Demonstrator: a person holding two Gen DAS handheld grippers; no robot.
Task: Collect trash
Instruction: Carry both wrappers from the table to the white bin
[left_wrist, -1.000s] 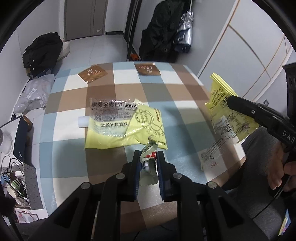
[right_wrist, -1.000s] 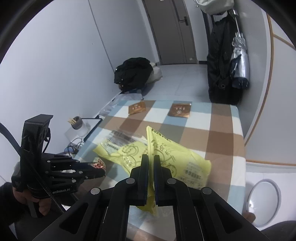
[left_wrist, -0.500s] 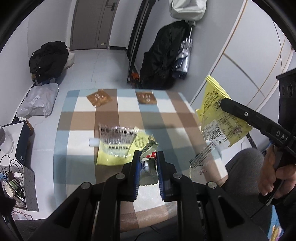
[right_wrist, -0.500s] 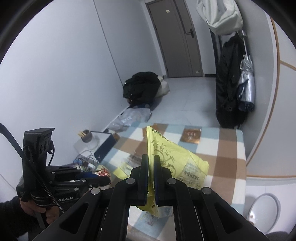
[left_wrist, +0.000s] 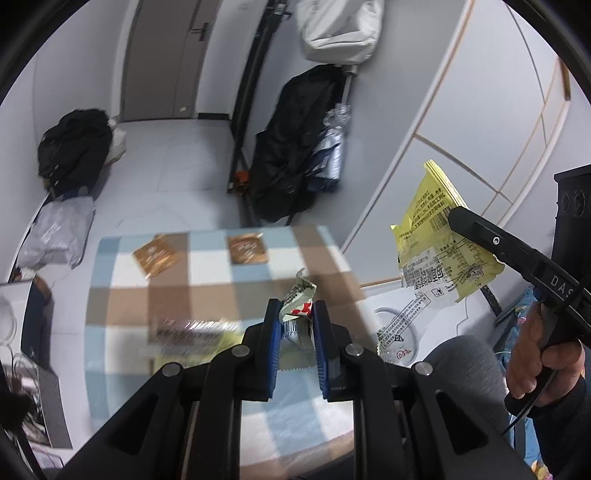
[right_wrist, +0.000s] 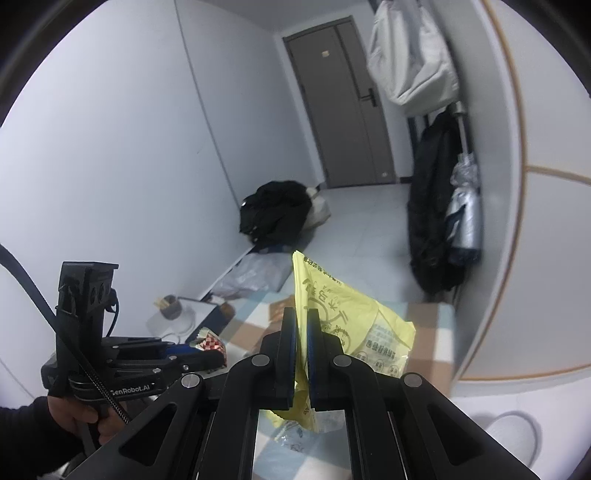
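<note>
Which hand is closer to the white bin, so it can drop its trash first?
Right. Its tongs hold the yellow bag almost over the white bin beside the table. The left tongs, shut on a small wrapper, are above the table.

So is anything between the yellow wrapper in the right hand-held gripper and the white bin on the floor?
Nothing visible. The yellow wrapper hangs in open air, pinched by the right hand-held gripper, with the white bin below it beside the table.

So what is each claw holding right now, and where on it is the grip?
The left claw pinches a small crumpled wrapper around its middle. The right claw pinches a yellow bag along its edge.
</note>
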